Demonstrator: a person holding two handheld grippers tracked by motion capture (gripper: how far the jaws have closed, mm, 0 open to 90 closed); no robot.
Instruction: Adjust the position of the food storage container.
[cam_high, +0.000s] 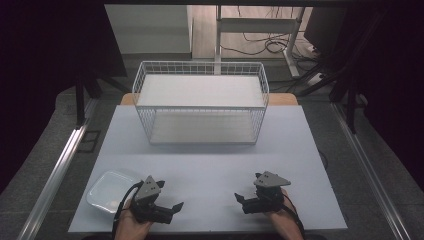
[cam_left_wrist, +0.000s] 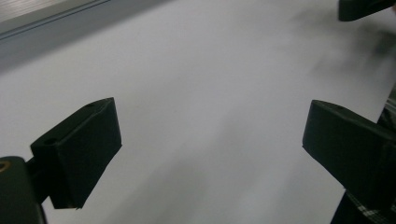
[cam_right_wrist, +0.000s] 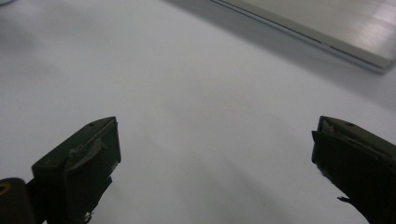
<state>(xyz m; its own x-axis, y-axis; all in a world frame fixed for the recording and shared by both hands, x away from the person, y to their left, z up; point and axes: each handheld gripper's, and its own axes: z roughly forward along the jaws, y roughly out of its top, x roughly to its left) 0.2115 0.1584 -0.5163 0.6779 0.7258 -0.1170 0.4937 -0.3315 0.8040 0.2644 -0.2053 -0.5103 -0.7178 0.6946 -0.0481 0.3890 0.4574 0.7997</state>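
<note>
The wire basket (cam_high: 200, 102) is standing on the table (cam_high: 210, 165), well ahead of both sets of jaws. The left gripper (cam_high: 172, 207) and right gripper (cam_high: 240, 199) are resting wide open, empty. A white dish (cam_high: 107, 191) is lying just beside the left gripper, partly hidden behind it.

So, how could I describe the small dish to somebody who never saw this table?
Start from the white wire basket at the table's far middle, then come to the near left corner. The shallow white dish lies there, beside the left gripper, the table's one low, solid-walled container.
</note>
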